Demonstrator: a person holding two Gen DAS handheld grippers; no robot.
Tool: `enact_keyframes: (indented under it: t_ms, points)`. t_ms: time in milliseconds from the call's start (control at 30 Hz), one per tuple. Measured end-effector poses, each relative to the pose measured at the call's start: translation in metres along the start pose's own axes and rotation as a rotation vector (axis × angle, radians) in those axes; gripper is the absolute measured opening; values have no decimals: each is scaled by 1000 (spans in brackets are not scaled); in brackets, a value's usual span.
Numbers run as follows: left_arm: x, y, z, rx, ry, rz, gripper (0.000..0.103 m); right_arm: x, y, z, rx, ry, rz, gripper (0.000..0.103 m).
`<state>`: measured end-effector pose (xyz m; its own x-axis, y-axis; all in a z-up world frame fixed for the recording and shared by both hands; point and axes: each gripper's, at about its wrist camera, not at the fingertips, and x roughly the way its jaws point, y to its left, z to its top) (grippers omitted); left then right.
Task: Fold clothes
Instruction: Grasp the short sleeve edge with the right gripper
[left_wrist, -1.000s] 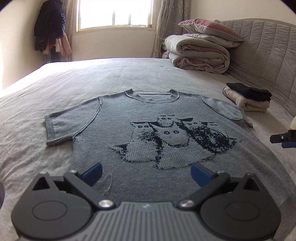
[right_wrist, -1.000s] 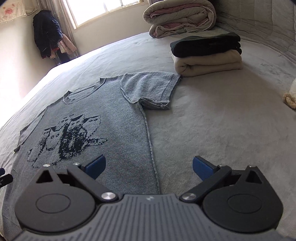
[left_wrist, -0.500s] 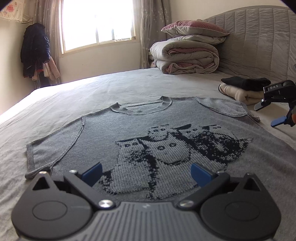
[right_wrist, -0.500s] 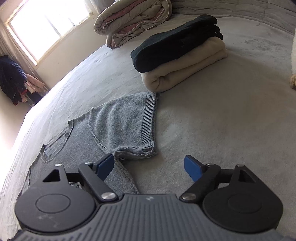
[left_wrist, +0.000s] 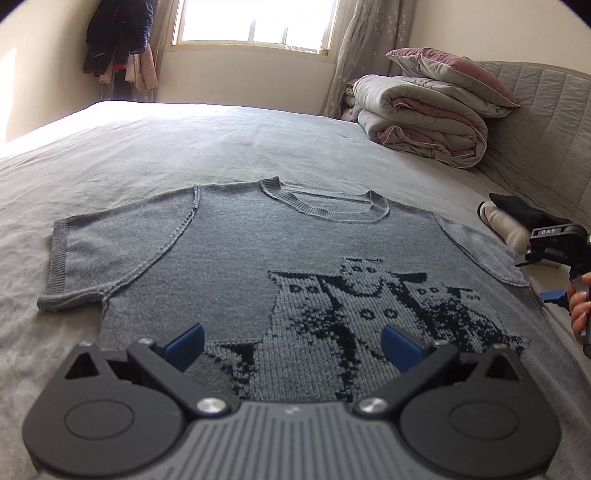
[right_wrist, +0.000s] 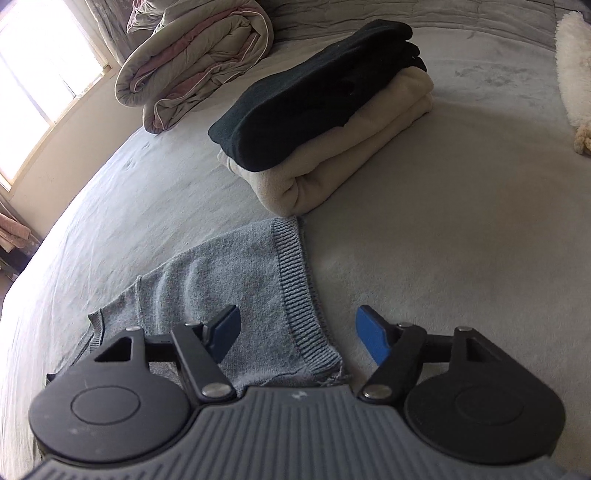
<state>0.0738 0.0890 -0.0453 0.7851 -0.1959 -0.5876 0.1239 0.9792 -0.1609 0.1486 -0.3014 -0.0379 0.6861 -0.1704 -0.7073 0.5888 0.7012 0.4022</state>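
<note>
Two folded garments, a black one (right_wrist: 314, 99) on a cream one (right_wrist: 354, 166), sit stacked near the headboard side of the bed (left_wrist: 221, 147), so part of the pile looks done. The grey tee (left_wrist: 295, 266) w/ the cat print lies spread flat, front up, both sleeves out, collar toward the window, no fold in it. It's the piece left to fold, as far as I can judge. Left gripper (left_wrist: 293, 345) hangs low over the tee's lower chest, tongs spread wide, nothing between them. Right gripper (right_wrist: 297, 334) is down at the right sleeve (right_wrist: 240, 291), tongs also spread, one finger over the sleeve cloth and the other over bare sheet, w/ the ribbed cuff edge in the gap; not pinching yet. A hand (left_wrist: 580, 306) shows at the frame edge on that tool. Looks set for a sleeve grab, prob. to bring it in across the body. Rolled duvet (left_wrist: 424, 122) and pillow (left_wrist: 450, 74) in the far corner aren't part of this.
</note>
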Motion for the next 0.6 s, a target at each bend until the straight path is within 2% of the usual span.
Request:
enact_keyframes:
  t_ms: [33, 100, 133, 167, 200, 233, 300, 600]
  points:
    - [0, 2, 0, -12, 4, 2, 102, 2, 4, -1, -12, -7, -15, 73]
    - [1, 6, 2, -28, 17, 3, 102, 6, 13, -6, -67, -29, -59, 63]
    - [1, 7, 2, -36, 19, 5, 102, 8, 16, -9, -89, -40, -76, 61]
    - [1, 9, 2, -41, 20, 6, 102, 9, 17, -11, -108, -51, -84, 55]
    - [1, 9, 3, -44, 21, 6, 102, 10, 18, -12, -127, -63, -88, 43]
    - [1, 10, 3, -47, 22, 5, 102, 11, 18, -13, -137, -69, -82, 38]
    - [1, 12, 4, -51, 22, 5, 102, 12, 16, -13, -142, -70, -51, 9]
    - [2, 19, 6, -83, 39, 14, 102, -6, 33, -9, -184, -104, 63, 7]
